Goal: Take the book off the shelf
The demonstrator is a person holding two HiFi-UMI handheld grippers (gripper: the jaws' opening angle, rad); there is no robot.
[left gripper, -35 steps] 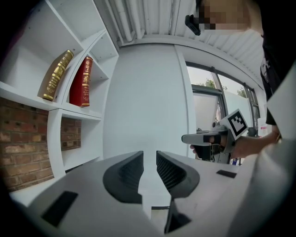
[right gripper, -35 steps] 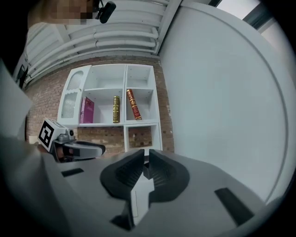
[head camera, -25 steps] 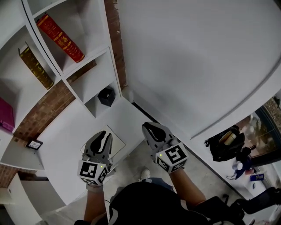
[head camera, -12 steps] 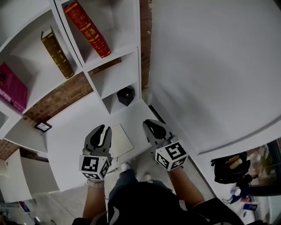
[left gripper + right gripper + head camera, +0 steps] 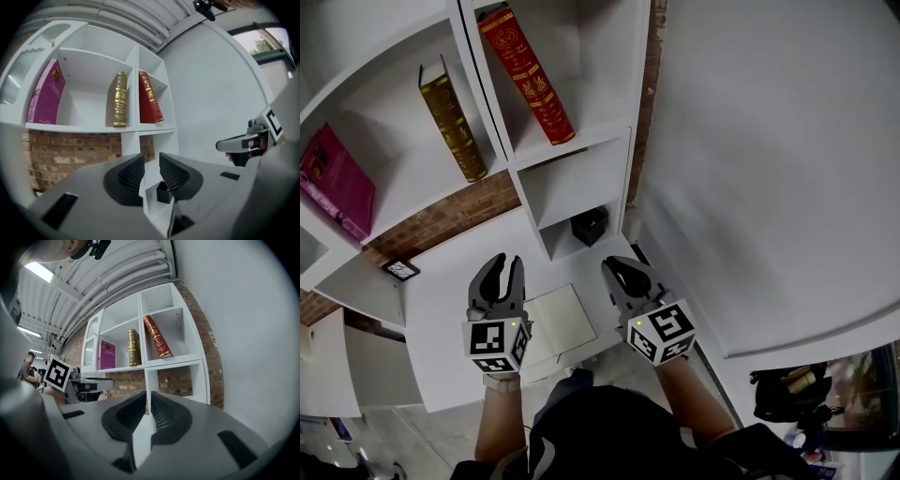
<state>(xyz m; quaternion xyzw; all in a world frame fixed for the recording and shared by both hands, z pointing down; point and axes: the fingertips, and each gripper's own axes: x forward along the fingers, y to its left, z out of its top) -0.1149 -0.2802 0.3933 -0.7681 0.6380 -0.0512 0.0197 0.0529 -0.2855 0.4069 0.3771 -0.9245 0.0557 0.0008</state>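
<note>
Left claw [image 5: 507, 264] is opening, just a narrow gap, nothing in it. Right claw [image 5: 619, 270] is pinched together, empty. Both hover low before the white shelf [image 5: 492, 103], well apart from the red book [image 5: 528, 75] leaning in its compartment, gold book [image 5: 452, 117] upright alongside.

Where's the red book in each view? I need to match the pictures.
Head view: red book, top centre, leaning in its compartment.
Left gripper view: red book, just above centre.
Right gripper view: red book, above centre, leaning.
Shared landmark: gold book, next compartment to its left.
</note>
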